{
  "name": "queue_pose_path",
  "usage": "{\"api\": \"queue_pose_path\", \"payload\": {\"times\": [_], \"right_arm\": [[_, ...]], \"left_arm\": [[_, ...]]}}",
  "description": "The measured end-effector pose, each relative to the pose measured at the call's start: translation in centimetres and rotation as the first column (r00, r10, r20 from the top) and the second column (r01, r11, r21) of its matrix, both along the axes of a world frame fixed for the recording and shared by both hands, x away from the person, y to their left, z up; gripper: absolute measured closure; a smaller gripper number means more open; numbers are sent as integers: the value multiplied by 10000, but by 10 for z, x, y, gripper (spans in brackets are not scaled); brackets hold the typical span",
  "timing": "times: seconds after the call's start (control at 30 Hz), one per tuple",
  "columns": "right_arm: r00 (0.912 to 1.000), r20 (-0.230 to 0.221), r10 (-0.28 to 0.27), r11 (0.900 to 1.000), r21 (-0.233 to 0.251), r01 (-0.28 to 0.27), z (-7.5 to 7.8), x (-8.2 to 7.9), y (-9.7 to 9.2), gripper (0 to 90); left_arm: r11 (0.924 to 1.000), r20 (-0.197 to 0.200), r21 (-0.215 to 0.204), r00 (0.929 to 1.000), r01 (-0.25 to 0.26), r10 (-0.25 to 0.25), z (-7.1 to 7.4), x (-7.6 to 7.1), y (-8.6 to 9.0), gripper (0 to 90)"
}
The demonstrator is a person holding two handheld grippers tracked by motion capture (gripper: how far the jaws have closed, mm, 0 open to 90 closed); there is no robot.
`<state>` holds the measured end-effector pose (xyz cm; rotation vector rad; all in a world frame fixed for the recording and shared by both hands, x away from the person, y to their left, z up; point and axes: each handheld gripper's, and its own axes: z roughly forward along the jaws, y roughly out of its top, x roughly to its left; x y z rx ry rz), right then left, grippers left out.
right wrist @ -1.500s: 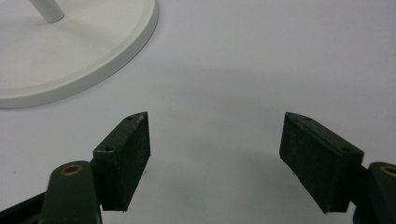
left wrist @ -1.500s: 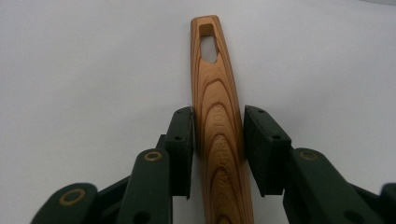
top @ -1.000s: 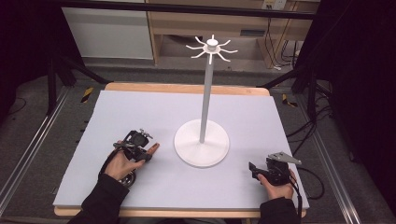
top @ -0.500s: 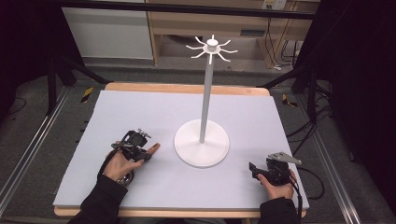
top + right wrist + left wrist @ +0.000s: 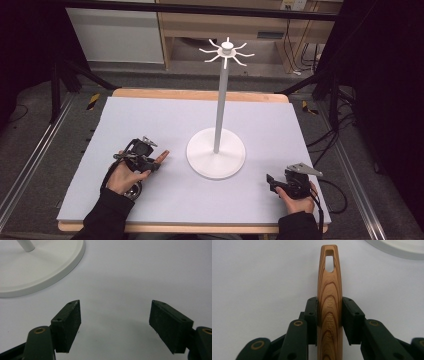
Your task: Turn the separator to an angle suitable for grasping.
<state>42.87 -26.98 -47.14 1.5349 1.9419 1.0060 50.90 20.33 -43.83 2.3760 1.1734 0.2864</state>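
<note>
Left gripper [image 5: 150,161] sat left of the white stand [image 5: 216,159], near its round base, on the grey worktop [image 5: 200,200]. Its fingers [image 5: 312,315] were clamped on a wooden utensil handle [image 5: 329,297]; the handle's slotted end pointed toward the base rim. Handle lay low over the worktop; contact could not be told. Right gripper [image 5: 272,181] rested right of the stand base, fingers [image 5: 67,325] spread wide with nothing between them.

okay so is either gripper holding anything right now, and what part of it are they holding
The left gripper clamps a wooden utensil handle on its two side edges, partway below the hanging-hole end. The right gripper holds nothing; its jaws stand apart.
</note>
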Motion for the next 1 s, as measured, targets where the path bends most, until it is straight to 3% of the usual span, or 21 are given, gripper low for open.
{"api": "queue_pose_path", "payload": {"times": [0.23,0.5,0.6,0.63,0.67,0.7,0.77,0.8,0.83,0.87,0.9,0.93,0.97,1.0], "right_arm": [[10000,14,1,10000,-17,-1,0,0,0,256],[10000,23,-97,9999,45,97,0,0,0,255],[10000,59,-58,10000,-14,58,1,-1,0,253],[10000,59,-58,10000,-14,58,1,-1,0,253],[9999,110,-80,10000,-30,80,1,-1,-1,251],[9999,140,-84,10000,-27,85,1,-1,-1,250],[9998,148,-117,9999,-16,117,1,-1,-1,246],[9998,148,-117,9999,-16,117,1,-1,-1,246],[9998,153,-119,9999,-29,119,1,-1,-1,246],[9998,138,-118,9999,-38,119,1,-1,-1,246],[9998,138,-118,9999,-38,119,1,-1,-1,246],[9998,161,-89,9999,-48,89,1,-1,-1,246],[9998,161,-89,9999,-48,89,1,-1,-1,246],[9998,173,-95,9999,-47,96,1,-2,-1,245]], "left_arm": [[9996,316,-280,9995,-81,89,8,-4,5,678],[9915,1268,-1281,9912,-222,386,27,-15,13,678],[9859,1911,-1659,9802,-200,520,36,-21,16,678],[9859,1911,-1659,9802,-200,520,36,-21,16,678],[9789,2212,-2030,9729,-220,677,41,-24,16,678],[9789,2212,-2030,9729,-220,677,41,-24,16,678],[9670,2564,-2544,9630,-158,832,48,-29,19,678],[9670,2564,-2544,9630,-158,832,48,-29,19,678],[9637,2729,-2665,9578,-150,903,50,-30,20,678],[9581,3050,-2861,9464,-156,1065,54,-34,21,678],[9581,3050,-2861,9464,-156,1065,54,-34,21,678],[9509,3292,-3092,9366,-131,1200,58,-37,23,678],[9509,3292,-3092,9366,-131,1200,58,-37,23,677],[9459,3467,-3244,9297,-53,1241,62,-40,24,678]]}}
